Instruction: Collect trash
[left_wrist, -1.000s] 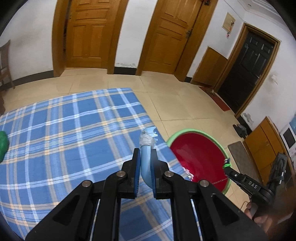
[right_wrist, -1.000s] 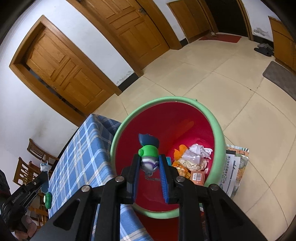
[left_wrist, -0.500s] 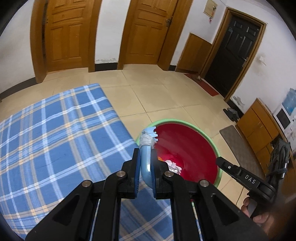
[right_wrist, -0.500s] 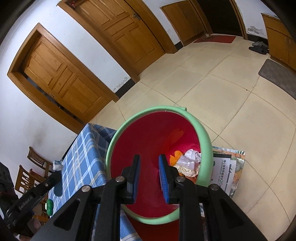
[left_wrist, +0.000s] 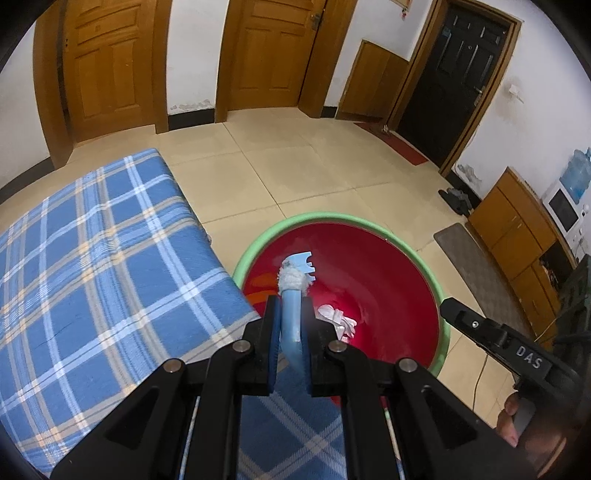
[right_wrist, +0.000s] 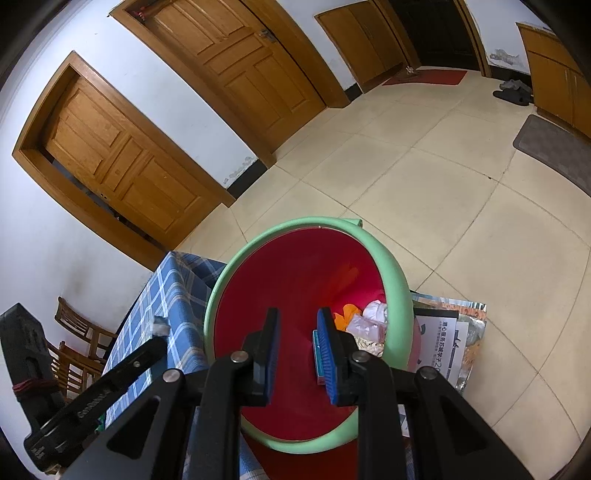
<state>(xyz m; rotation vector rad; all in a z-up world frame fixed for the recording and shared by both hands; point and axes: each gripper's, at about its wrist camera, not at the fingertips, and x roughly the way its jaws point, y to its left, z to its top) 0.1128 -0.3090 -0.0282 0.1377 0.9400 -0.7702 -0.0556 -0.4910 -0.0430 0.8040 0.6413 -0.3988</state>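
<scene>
My left gripper (left_wrist: 290, 314) is shut on a light blue plastic piece (left_wrist: 291, 306) wrapped in white tape near its notched tip. It holds the piece above the near left rim of a red bin with a green rim (left_wrist: 369, 225), beside the edge of the blue plaid table (left_wrist: 92, 266). My right gripper (right_wrist: 295, 332) is open and empty, above the same bin (right_wrist: 395, 280). Crumpled paper and wrappers (right_wrist: 364, 325) lie in the bin's bottom. The left gripper's arm (right_wrist: 110, 376) shows at the lower left of the right wrist view.
Printed papers and a foil bag (right_wrist: 450, 343) lie on the tiled floor against the bin. Wooden chairs (right_wrist: 79, 343) stand past the table. Wooden doors (left_wrist: 266, 51), a dark door (left_wrist: 458, 74), a cabinet (left_wrist: 517, 236) and a floor mat (left_wrist: 469, 262) line the room.
My left gripper has carried the blue piece from over the table to over the bin's rim. My right gripper has opened and let go of a green-capped item, which is gone from its jaws.
</scene>
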